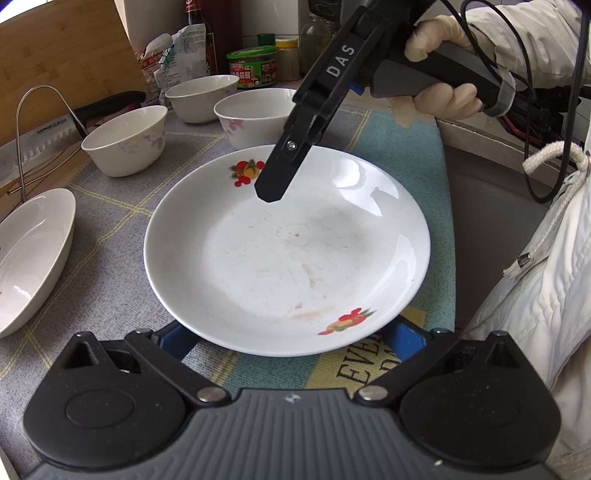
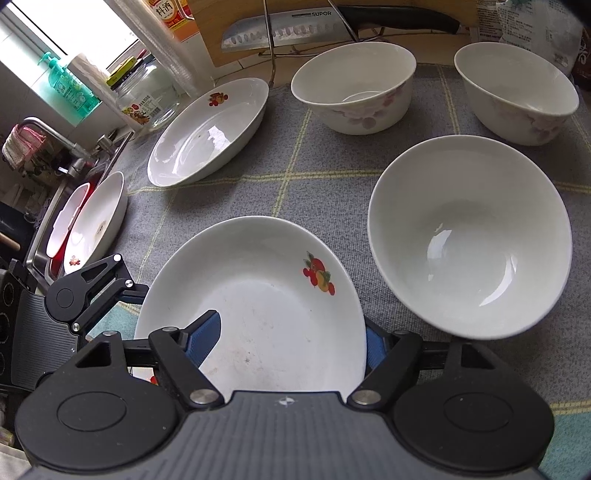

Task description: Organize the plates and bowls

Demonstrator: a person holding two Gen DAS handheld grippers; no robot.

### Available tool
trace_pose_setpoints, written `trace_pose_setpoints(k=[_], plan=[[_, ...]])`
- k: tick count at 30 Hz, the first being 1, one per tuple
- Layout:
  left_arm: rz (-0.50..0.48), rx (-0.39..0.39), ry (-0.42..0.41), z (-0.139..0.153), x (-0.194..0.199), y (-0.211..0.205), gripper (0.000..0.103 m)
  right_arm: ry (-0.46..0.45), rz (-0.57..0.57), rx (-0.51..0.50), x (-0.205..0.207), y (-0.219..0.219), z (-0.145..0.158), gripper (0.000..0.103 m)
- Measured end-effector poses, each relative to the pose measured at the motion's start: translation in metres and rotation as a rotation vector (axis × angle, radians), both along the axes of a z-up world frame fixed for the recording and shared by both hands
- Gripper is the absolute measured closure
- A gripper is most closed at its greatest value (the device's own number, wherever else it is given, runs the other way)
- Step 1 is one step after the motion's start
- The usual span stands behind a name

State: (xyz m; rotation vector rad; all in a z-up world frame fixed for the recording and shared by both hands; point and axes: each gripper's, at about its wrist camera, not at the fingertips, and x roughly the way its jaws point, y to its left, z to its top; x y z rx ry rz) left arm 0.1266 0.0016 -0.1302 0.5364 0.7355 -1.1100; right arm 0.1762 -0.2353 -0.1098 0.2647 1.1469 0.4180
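- The fruit plate (image 1: 288, 258) sits on the mat (image 1: 110, 258) near the counter's front edge. It is hard, smooth, slippery and can break, so I would pinch its rim. It holds only faint smears.
- The nearest bowl (image 2: 469, 236) and two bowls behind it are empty.
- My left gripper (image 1: 290, 341) and right gripper (image 2: 290, 339) are spread wide at the plate's rim, gripping nothing.

I'm looking at a kitchen counter covered with a grey checked mat (image 2: 314, 177). A wooden cutting board (image 1: 55, 66) leans at the back, with a knife (image 2: 332, 24) on a wire rack in front of it. To the left there's a steel sink (image 2: 40, 236) and tap (image 2: 48, 129), and daylight comes through a window (image 2: 48, 40) above.
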Motion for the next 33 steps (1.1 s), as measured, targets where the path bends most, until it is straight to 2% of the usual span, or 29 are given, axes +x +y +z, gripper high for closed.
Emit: trace_pose_setpoints(k=[7,16,33], plan=[[0.007,-0.001,0.011,0.002,0.003,0.002,0.006,0.024,-0.014,0.01,0.001,-0.001,0.0,0.02],[0.0,0.005,0.023,0.003,0.008,0.0,0.006,0.03,-0.013,0.002,0.002,0.0,0.001,0.02],[0.043,0.007,0.023,0.009,0.002,0.008,0.006,0.025,0.021,-0.007,0.005,0.012,0.003,0.019]])
